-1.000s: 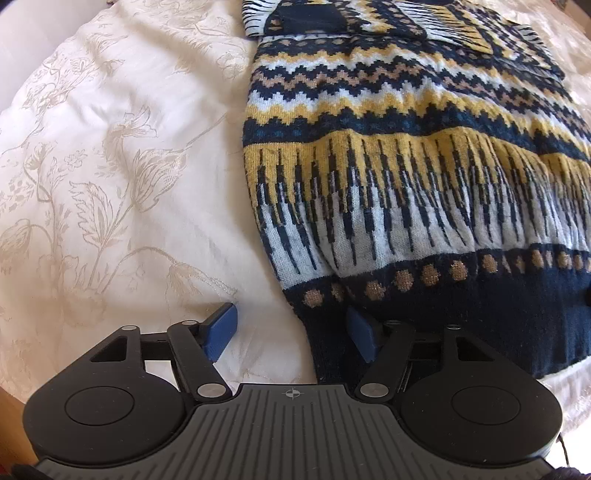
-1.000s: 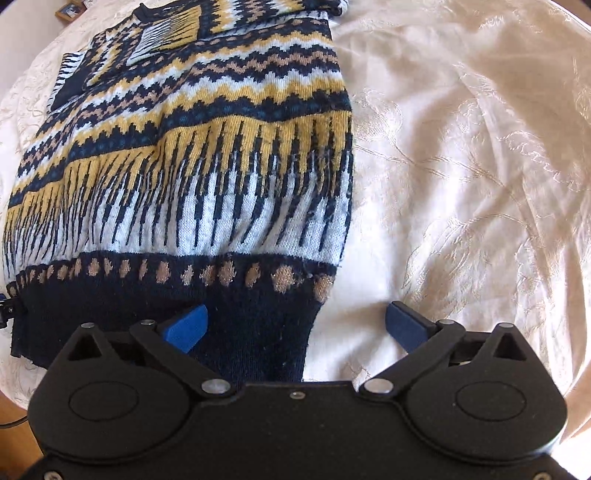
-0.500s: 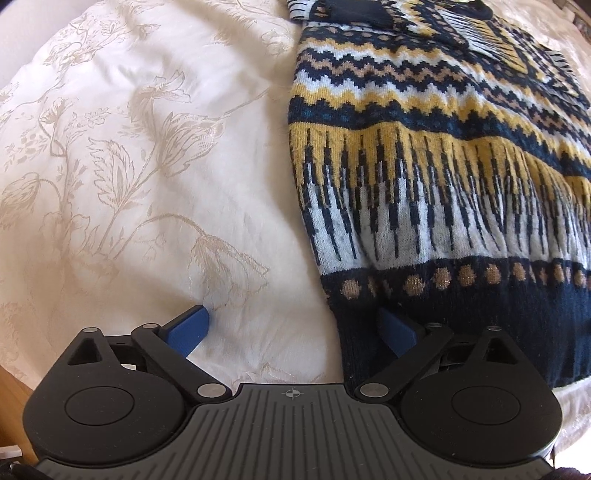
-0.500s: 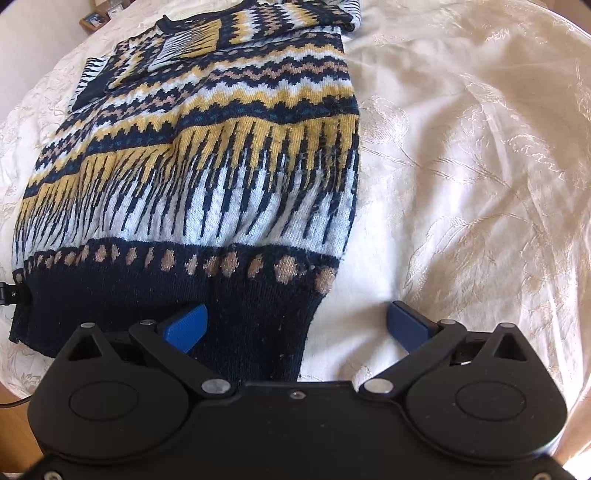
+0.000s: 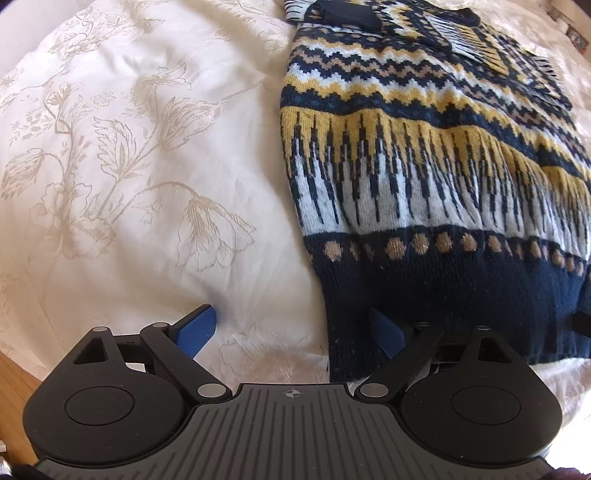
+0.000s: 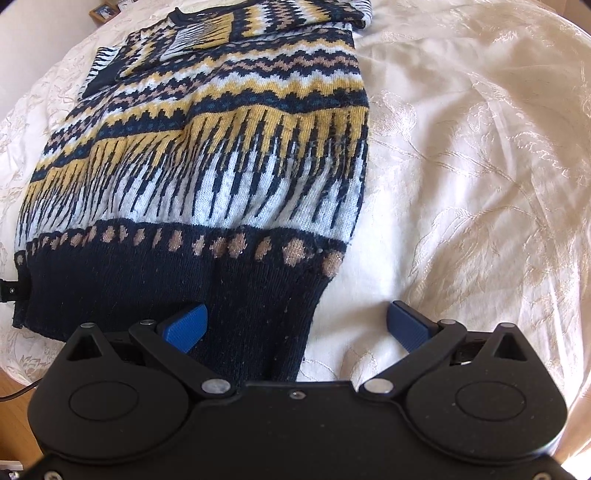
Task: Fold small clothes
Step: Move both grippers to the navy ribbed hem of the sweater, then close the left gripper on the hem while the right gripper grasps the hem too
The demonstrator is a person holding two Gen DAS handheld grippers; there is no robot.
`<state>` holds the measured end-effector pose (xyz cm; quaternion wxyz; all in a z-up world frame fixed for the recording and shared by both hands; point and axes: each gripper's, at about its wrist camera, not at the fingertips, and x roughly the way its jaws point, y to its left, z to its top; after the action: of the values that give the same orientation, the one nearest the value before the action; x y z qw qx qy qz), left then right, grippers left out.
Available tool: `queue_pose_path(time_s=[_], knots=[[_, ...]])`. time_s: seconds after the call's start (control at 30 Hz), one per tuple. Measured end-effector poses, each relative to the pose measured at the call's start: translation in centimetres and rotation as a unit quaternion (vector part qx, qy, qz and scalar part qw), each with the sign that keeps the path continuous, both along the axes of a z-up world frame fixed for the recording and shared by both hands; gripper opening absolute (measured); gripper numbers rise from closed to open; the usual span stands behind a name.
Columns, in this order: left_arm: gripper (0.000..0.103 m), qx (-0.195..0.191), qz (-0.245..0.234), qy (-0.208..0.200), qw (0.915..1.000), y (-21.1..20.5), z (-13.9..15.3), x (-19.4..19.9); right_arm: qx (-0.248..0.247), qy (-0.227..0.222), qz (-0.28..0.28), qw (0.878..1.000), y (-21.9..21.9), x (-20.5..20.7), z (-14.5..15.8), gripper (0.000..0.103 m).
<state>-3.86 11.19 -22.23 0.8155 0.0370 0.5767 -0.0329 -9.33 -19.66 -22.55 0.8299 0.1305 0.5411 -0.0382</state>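
A knitted sweater [image 5: 424,177] [image 6: 207,158] in navy, yellow and white bands lies flat on a cream bedspread, its navy ribbed hem nearest me and its sleeves folded across the chest at the far end. My left gripper [image 5: 291,328] is open and straddles the hem's left corner: one blue pad [image 5: 195,326] rests on the bedspread, the other [image 5: 386,332] over the navy hem. My right gripper [image 6: 299,325] is open at the hem's right corner, with one pad [image 6: 186,325] over the knit and one [image 6: 408,326] above the bedspread.
The cream floral bedspread [image 5: 129,166] [image 6: 480,166] spreads wide on both sides of the sweater. A wooden floor [image 5: 14,384] shows past the bed's near edge. A small picture frame [image 6: 105,10] stands far back on the left.
Both grippers have pulled back toward the hem end. The left one has opened wider and slid left, so the sweater sits further right in its view. The sweater lies unmoved.
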Motion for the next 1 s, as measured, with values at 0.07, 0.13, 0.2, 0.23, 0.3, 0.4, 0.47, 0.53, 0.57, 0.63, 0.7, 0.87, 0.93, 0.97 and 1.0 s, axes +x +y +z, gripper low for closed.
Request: queue_pose_path(time_s=[0.07,0.13,0.2,0.23,0.3,0.4,0.47,0.53,0.57,0.63,0.7,0.87,0.93,0.97,1.0], knots=[[0.087,-0.009,-0.006,-0.004,0.9999,0.2,-0.1,-0.9,0.0,-0.003,0.006,1.0,0.1,-0.2,-0.1,0.103],[0.085,-0.019,-0.012,-0.009,0.9997,0.4,-0.1,-1.4,0.0,-0.005,0.01,1.0,0.1,-0.5,-0.1,0.103],[0.084,-0.022,-0.018,-0.013,0.9995,0.5,-0.1,-1.8,0.005,-0.005,0.01,1.0,0.0,-0.5,-0.1,0.103],[0.083,-0.023,-0.022,-0.015,0.9994,0.5,0.0,-1.9,0.008,-0.005,0.01,1.0,-0.1,-0.6,0.0,0.103],[0.083,-0.029,-0.03,-0.021,0.9989,0.4,0.2,-1.7,0.018,-0.005,0.01,1.0,-0.3,-0.6,0.1,0.103],[0.083,-0.039,-0.042,-0.029,0.9979,0.1,0.4,-1.2,0.037,-0.008,0.005,0.999,-0.7,-1.0,0.3,0.103],[0.082,-0.046,-0.049,-0.031,0.9973,-0.3,0.5,-0.7,0.05,-0.009,0.001,0.999,-0.9,-1.2,0.3,0.103],[0.082,-0.047,-0.054,-0.03,0.997,-0.5,0.2,-0.2,0.063,-0.01,-0.004,0.998,-1.0,-1.3,0.3,0.103],[0.082,-0.048,-0.056,-0.028,0.9969,-0.5,0.0,0.3,0.068,-0.01,-0.006,0.998,-1.0,-1.3,0.3,0.103],[0.082,-0.051,-0.058,-0.024,0.9967,-0.5,-0.3,0.9,0.076,-0.01,-0.01,0.997,-1.1,-1.3,0.3,0.103],[0.077,-0.064,-0.057,-0.024,0.996,-0.2,-0.3,1.1,0.083,-0.009,-0.015,0.996,-1.2,-1.1,0.3,0.103],[0.053,-0.09,-0.068,-0.025,0.9932,-0.3,0.1,0.6,0.087,-0.004,-0.021,0.996,-1.1,-0.7,0.4,0.1],[0.053,-0.088,-0.072,-0.028,0.9931,-0.6,0.3,0.4,0.087,-0.005,-0.019,0.996,-1.0,-0.7,0.5,0.097],[0.051,-0.09,-0.074,-0.028,0.9928,-0.6,0.3,0.3,0.088,-0.006,-0.018,0.996,-1.0,-0.7,0.5,0.096],[0.05,-0.092,-0.074,-0.028,0.9927,-0.6,0.3,0.3,0.088,-0.006,-0.018,0.996,-0.9,-0.7,0.5,0.094]])
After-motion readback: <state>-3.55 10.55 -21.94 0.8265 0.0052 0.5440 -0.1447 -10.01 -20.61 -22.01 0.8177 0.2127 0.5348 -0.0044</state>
